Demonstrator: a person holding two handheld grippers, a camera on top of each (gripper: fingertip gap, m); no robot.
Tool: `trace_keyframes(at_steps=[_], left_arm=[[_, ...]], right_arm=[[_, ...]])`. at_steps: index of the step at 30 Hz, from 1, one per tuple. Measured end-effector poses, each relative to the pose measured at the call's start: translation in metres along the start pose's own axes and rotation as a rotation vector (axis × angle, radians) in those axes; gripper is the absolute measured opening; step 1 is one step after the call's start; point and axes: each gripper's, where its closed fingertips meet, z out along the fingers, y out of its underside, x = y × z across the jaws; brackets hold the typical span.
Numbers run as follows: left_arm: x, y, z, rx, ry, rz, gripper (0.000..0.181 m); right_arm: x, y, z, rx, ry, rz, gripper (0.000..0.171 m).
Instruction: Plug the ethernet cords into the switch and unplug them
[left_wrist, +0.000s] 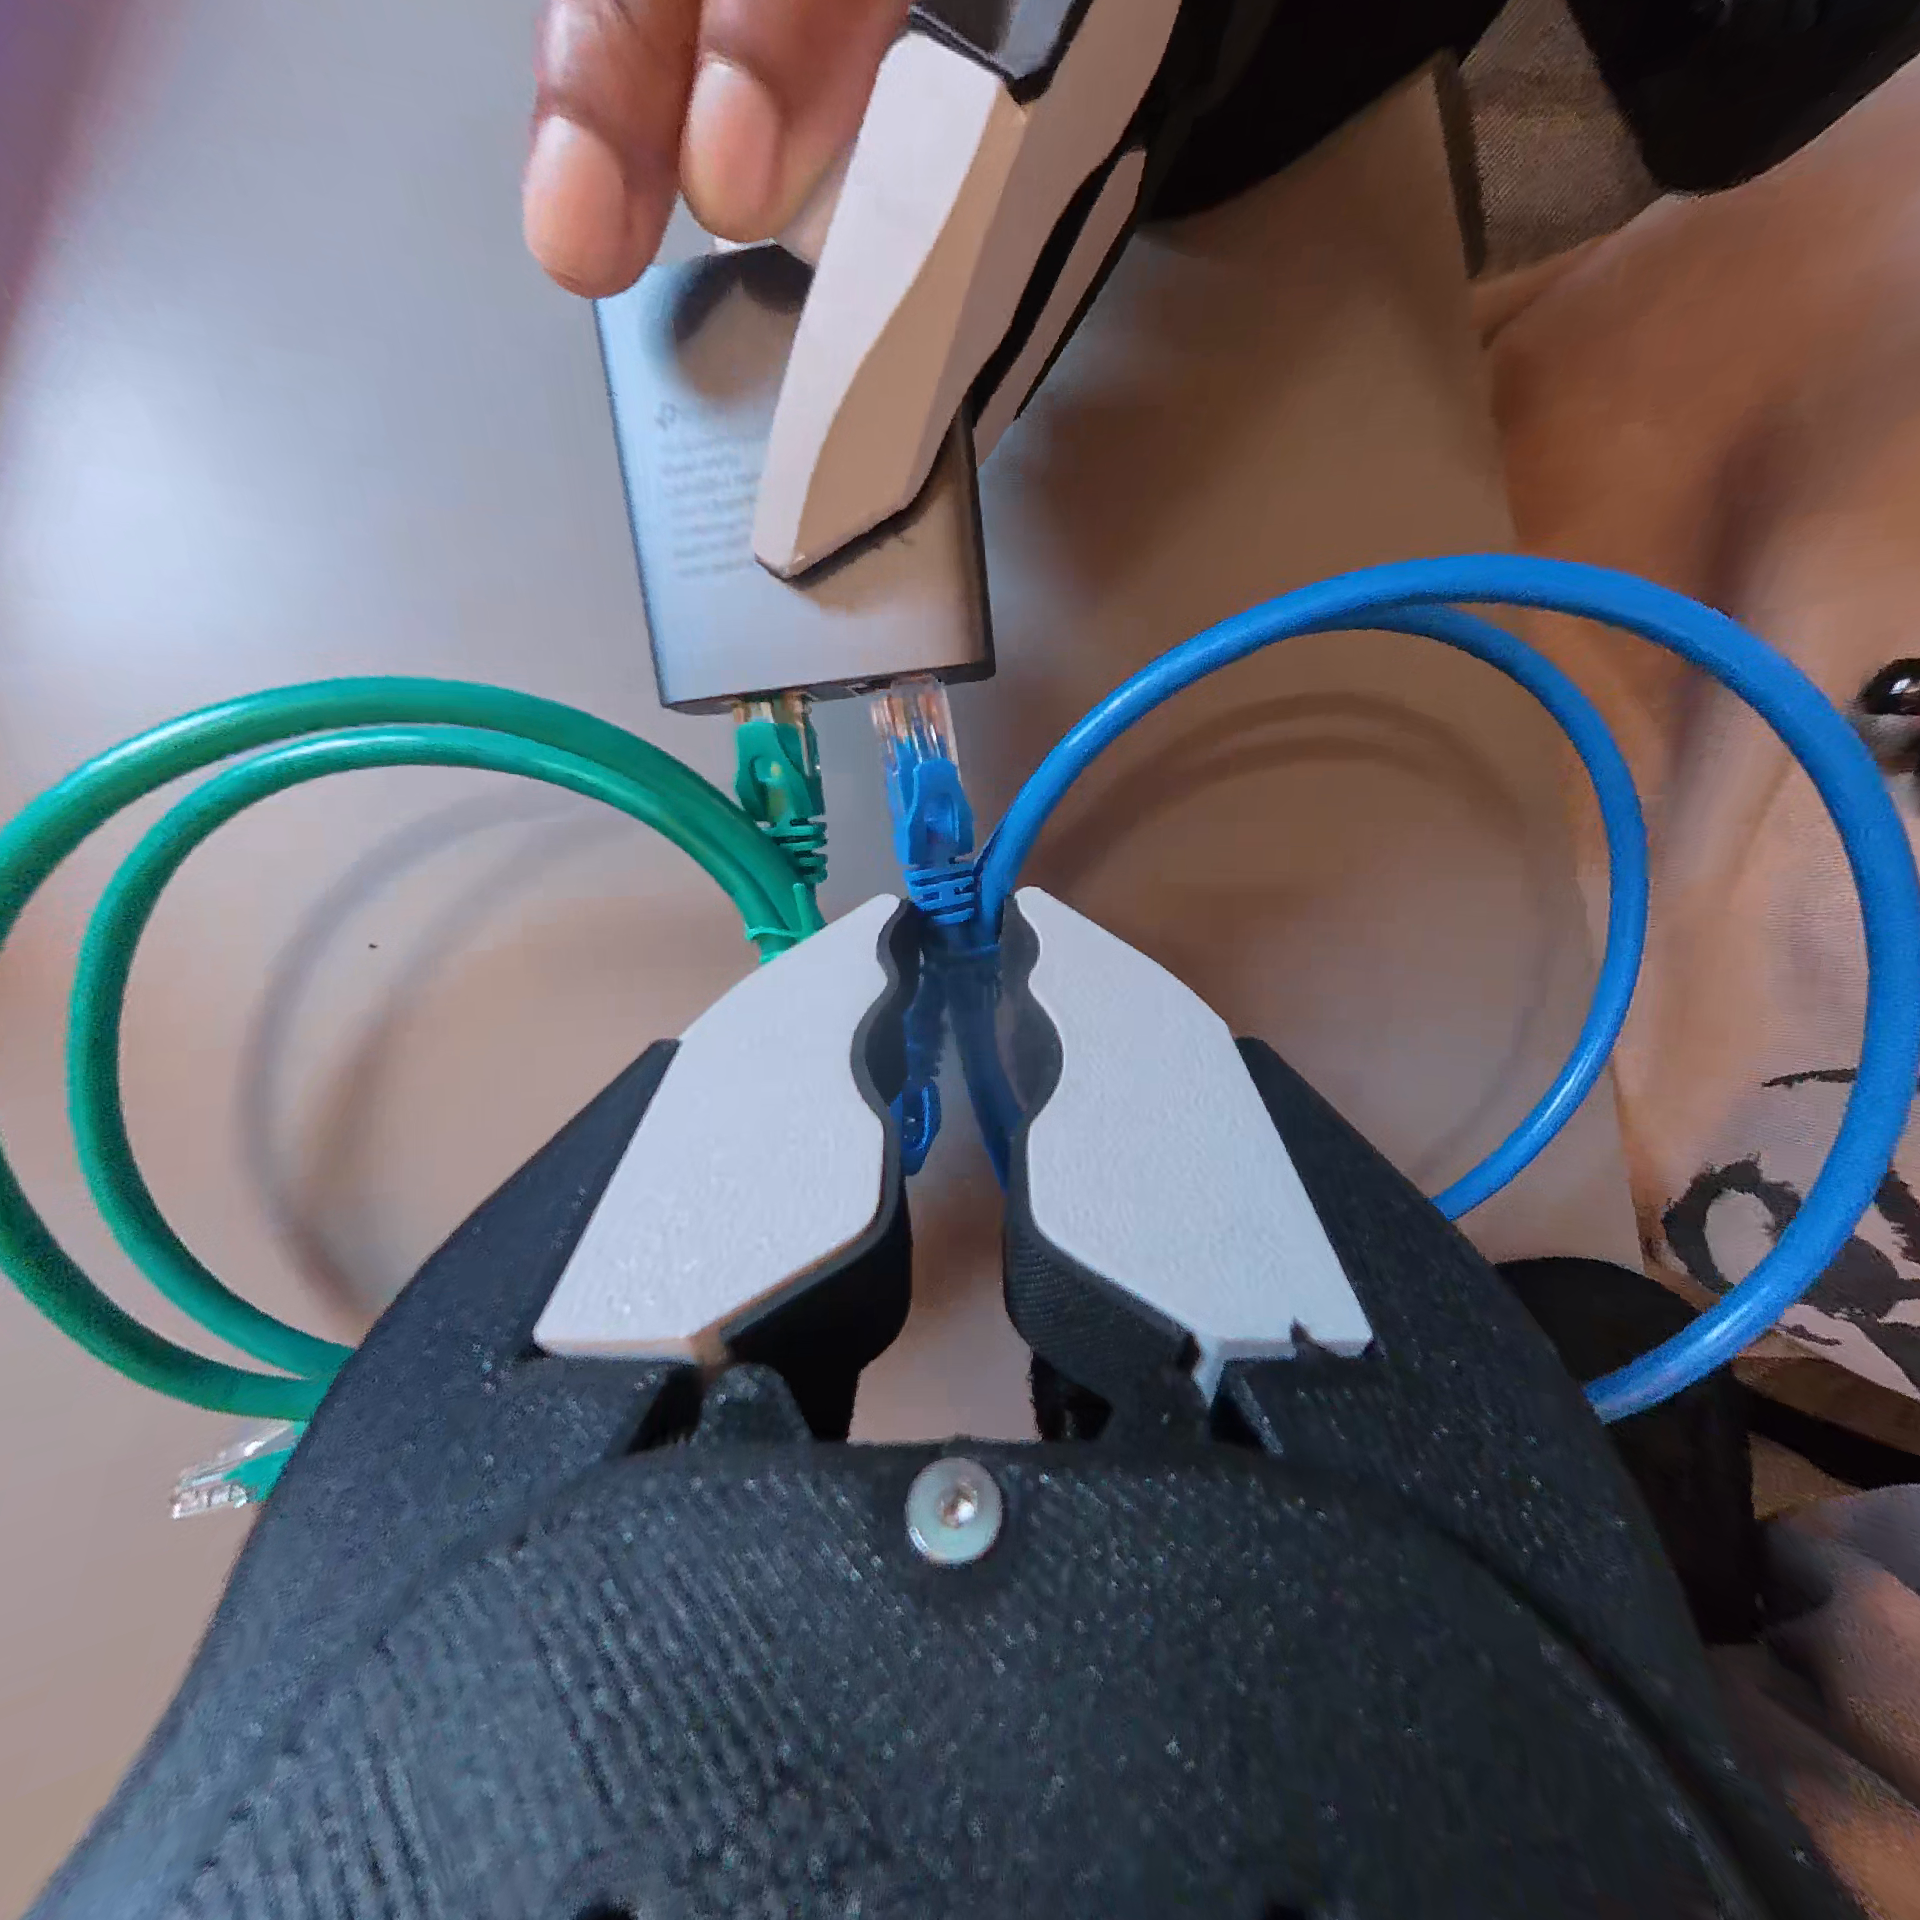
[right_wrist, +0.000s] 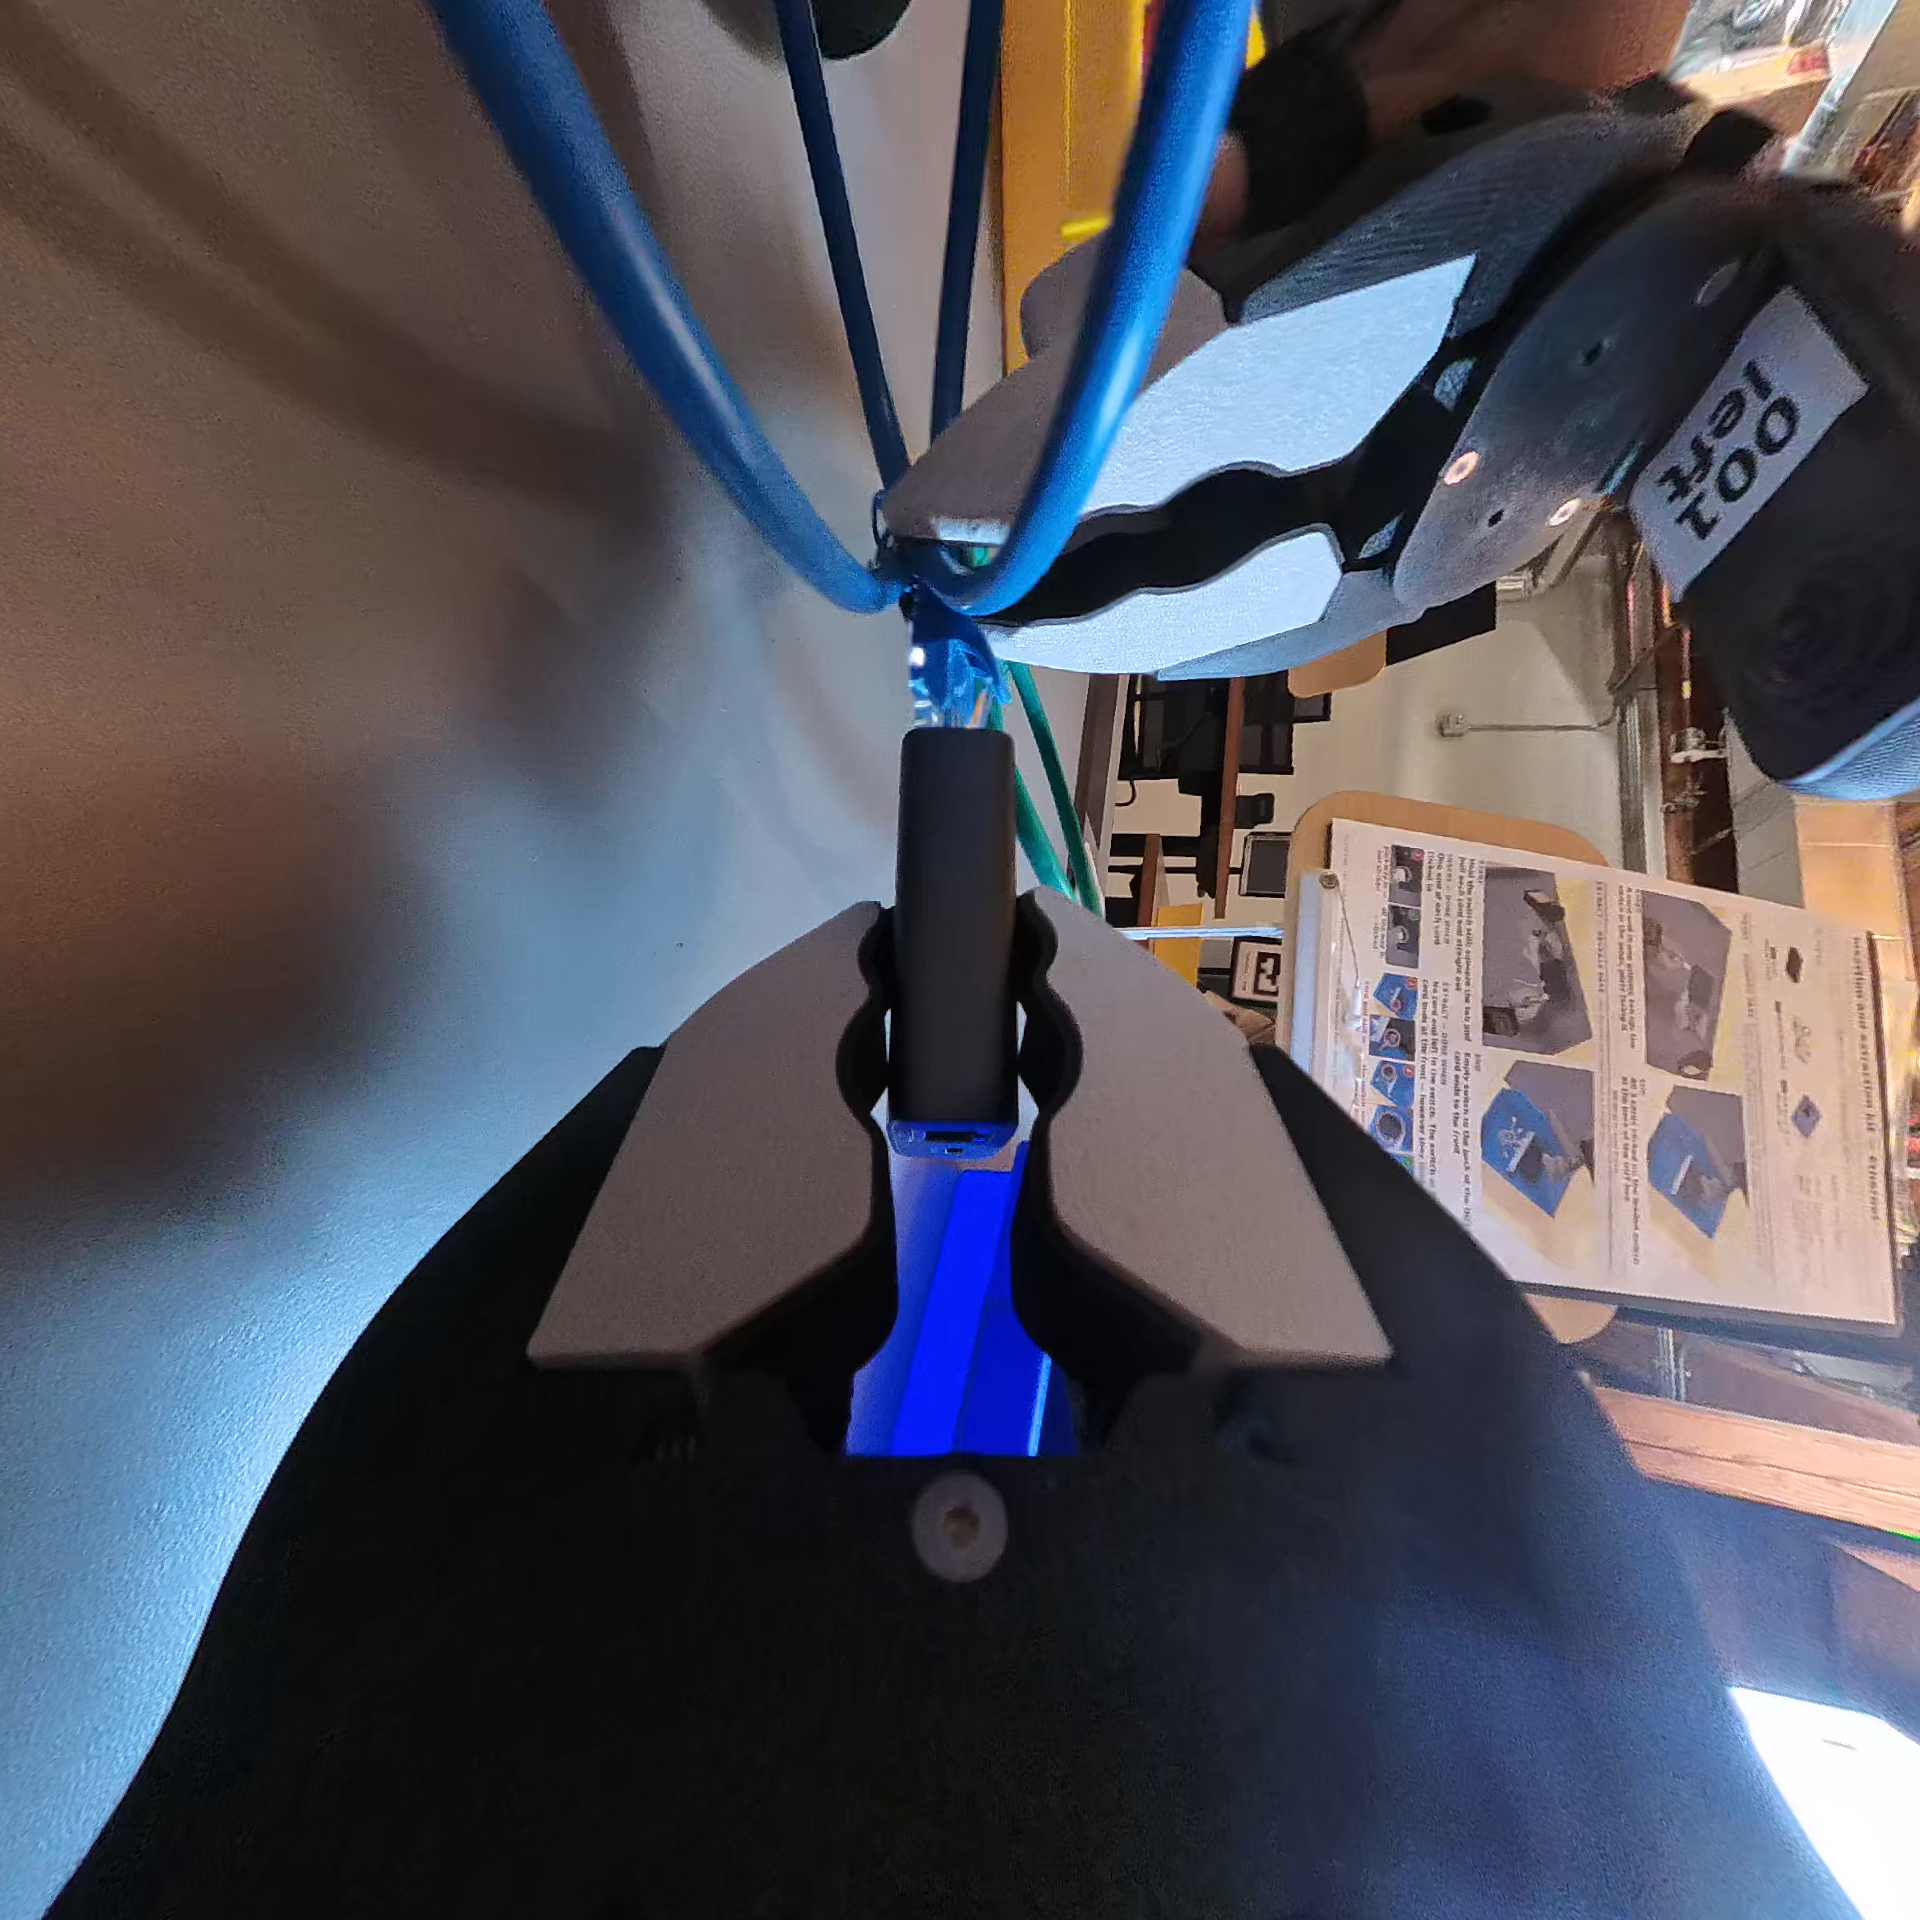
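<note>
My left gripper (left_wrist: 951, 914) is shut on the blue ethernet cord (left_wrist: 1766, 790) just behind its plug (left_wrist: 920, 764). The plug's clear tip touches a port of the dark grey switch (left_wrist: 707, 499); how deep it sits I cannot tell. The green cord (left_wrist: 312, 717) has its plug (left_wrist: 777, 764) in the port beside it. My right gripper (right_wrist: 951, 914) is shut on the switch (right_wrist: 954, 925), held edge-on above the table. In the right wrist view the left gripper (right_wrist: 940, 566) holds the blue cord (right_wrist: 644, 312) at the switch's far end. The right gripper's finger (left_wrist: 873, 343) shows over the switch.
A person's hand (left_wrist: 644, 125) is at the top of the left wrist view. The green cord's loose plug (left_wrist: 223, 1475) lies at lower left on the pale table (left_wrist: 312, 416). A printed instruction sheet on a wooden board (right_wrist: 1610, 1070) stands at the right of the right wrist view. Some 6 cm of space lies between my two pairs of fingers.
</note>
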Motion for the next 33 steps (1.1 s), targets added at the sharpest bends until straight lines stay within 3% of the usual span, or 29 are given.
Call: trace_keyframes(at_steps=[16,33], left_arm=[[0.009,-0.018,-0.015,0.227,0.128,-0.004,0.015],[0.013,-0.011,-0.006,0.143,0.097,0.017,0.015]], right_arm=[[0.015,-0.003,-0.01,0.035,0.08,0.05,0.021],[0.014,-0.018,-0.013,0.069,0.088,0.007,0.021]])
